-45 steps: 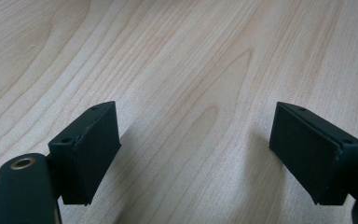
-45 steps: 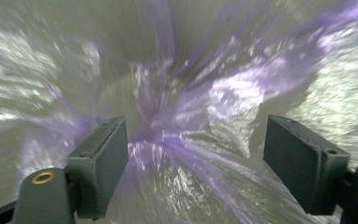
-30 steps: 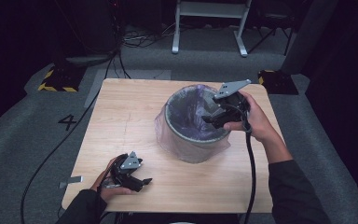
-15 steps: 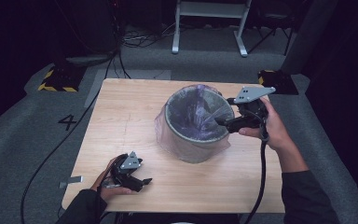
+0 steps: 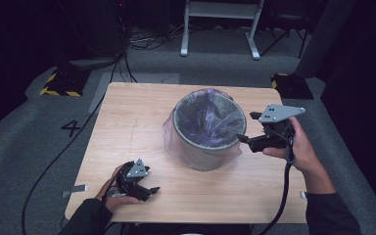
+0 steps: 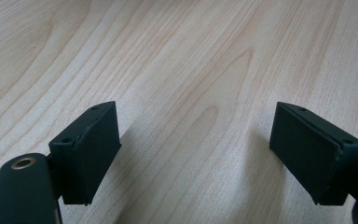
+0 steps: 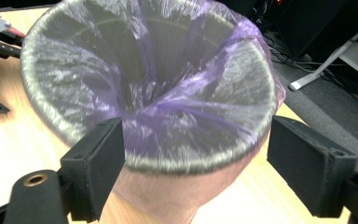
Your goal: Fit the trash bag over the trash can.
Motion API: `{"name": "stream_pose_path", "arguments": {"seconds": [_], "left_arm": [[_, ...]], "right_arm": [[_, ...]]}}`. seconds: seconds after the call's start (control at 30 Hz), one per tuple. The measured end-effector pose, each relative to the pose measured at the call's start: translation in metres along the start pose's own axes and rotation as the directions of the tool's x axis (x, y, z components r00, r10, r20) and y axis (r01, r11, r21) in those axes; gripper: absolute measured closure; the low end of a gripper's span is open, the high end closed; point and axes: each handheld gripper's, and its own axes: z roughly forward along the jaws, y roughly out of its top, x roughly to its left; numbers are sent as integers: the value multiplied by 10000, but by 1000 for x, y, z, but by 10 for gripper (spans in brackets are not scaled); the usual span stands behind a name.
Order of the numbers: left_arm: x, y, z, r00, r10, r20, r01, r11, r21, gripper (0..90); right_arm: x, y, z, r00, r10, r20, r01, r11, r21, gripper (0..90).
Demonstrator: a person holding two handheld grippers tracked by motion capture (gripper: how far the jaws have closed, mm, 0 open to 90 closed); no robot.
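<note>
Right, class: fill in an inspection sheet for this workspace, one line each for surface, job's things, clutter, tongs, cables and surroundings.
Surface: pale wooden table, bare around the bin.
Job's things: grey waste bin mid-table, purple bag liner draped over its rim, crumpled inside.
Clutter: nothing seen.
Tongs: left tongs open, low at the near left edge; right tongs open, beside the bin's right rim, gripping nothing.
Cables: black cable trails from the right tongs; another lies on the floor at left.
Surroundings: grey carpet, a "4" floor marking, white stand legs behind.
</note>
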Motion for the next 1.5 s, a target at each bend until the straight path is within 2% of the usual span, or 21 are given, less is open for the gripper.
{"name": "stream_pose_path", "arguments": {"seconds": [0.2,0.37,0.67,0.77,1.1,1.5], "left_arm": [[0,0,0,10000,-1,-1,1,10000,1,156],[0,0,0,10000,-3,-1,3,10000,-2,156],[0,0,0,10000,-8,3,8,10000,-3,156],[0,0,0,10000,-8,2,8,10000,-4,156],[0,0,0,10000,-8,2,8,10000,-5,156],[0,0,0,10000,-5,4,5,10000,-3,156]], "right_arm": [[3,-13,-6,9988,-387,302,375,9985,400,185],[3,-24,-6,9972,-530,537,500,9973,543,186],[4,-40,-1,9976,-433,542,393,9965,744,186],[4,-45,4,9966,-365,735,282,9935,1105,190],[7,-67,26,9975,-277,651,156,9835,1803,190],[5,-94,39,9982,-77,596,-56,9754,2204,190]]}}
